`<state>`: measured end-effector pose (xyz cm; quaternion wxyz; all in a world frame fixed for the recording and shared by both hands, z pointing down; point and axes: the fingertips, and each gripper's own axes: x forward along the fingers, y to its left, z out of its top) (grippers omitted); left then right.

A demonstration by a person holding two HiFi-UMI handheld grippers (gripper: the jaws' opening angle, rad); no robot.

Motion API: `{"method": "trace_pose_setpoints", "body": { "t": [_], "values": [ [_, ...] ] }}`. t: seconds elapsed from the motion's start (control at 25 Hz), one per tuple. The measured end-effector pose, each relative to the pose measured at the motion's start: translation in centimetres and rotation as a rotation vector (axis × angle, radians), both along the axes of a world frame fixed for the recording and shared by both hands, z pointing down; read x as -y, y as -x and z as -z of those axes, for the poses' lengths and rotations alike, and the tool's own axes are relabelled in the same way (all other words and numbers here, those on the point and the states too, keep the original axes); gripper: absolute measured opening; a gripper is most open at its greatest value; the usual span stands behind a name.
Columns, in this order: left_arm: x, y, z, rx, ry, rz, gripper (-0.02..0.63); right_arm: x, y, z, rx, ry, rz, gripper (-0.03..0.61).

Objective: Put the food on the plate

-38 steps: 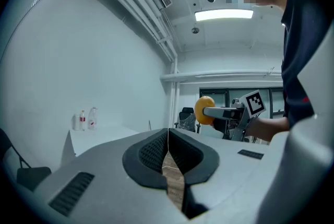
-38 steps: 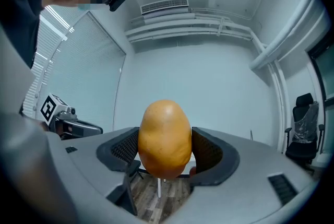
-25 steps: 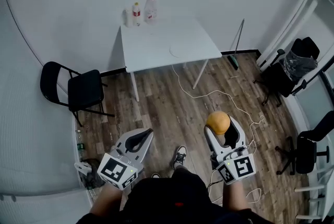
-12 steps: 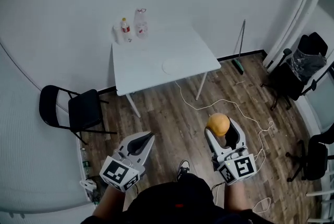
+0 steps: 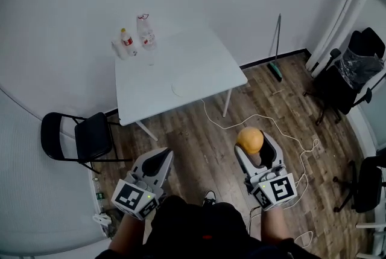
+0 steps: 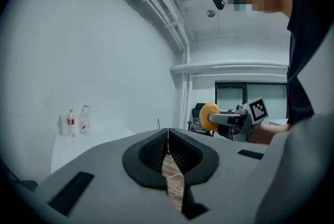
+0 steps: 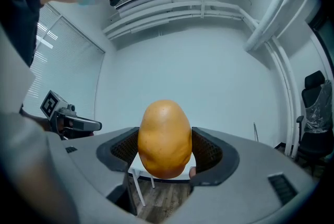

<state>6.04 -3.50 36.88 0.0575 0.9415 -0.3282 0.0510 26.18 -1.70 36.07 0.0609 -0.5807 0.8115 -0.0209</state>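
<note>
**First speaker:** What is different from a moment ago?

**Second speaker:** The white surface (image 5: 181, 64) has slid left and lower in the head view. The person seems to be turning and stepping toward it. Both grippers sit where they were, close to the body.

**First speaker:** What are the fingers doing?

**Second speaker:** The right gripper (image 5: 257, 147) pinches the food (image 7: 165, 137), a smooth, orange-brown, egg-shaped lump. Its dark pads are spread wide and press on the food's sides. The left gripper (image 6: 168, 135) has its fingers pressed together on nothing.

**First speaker:** And around them?

**Second speaker:** Below is a wood floor (image 5: 199, 137). Ahead stands the surface, with a faint white plate (image 5: 183, 89) near its front edge. There are bottles (image 5: 137, 34) at its far corner. A black chair (image 5: 84, 138) stands to its left.

**First speaker:** What does that mean for the task?

**Second speaker:** The food is well apart from the plate, carried in the air over the floor. This looks like the approach, and setting the food down has not yet begun.
</note>
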Motion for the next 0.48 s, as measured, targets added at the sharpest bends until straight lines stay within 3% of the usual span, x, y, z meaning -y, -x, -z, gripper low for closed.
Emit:
{"method": "trace_pose_setpoints", "body": {
  "t": [0.12, 0.36, 0.48],
  "values": [
    [1.9, -1.3, -0.3, 0.008, 0.006, 0.007, 0.025, 2.0, -1.3, -0.8, -0.014, 0.026, 0.006, 0.324],
    [6.3, -1.5, -1.0, 0.01, 0.015, 0.02, 0.025, 6.9, -1.2, -0.4, -0.004, -0.017, 0.035, 0.324],
    [9.0, -1.4, -1.4, -0.002, 0.017, 0.021, 0.025, 9.3, -1.2, -1.3, -0.027, 0.021, 0.027, 0.324]
  ]
}}
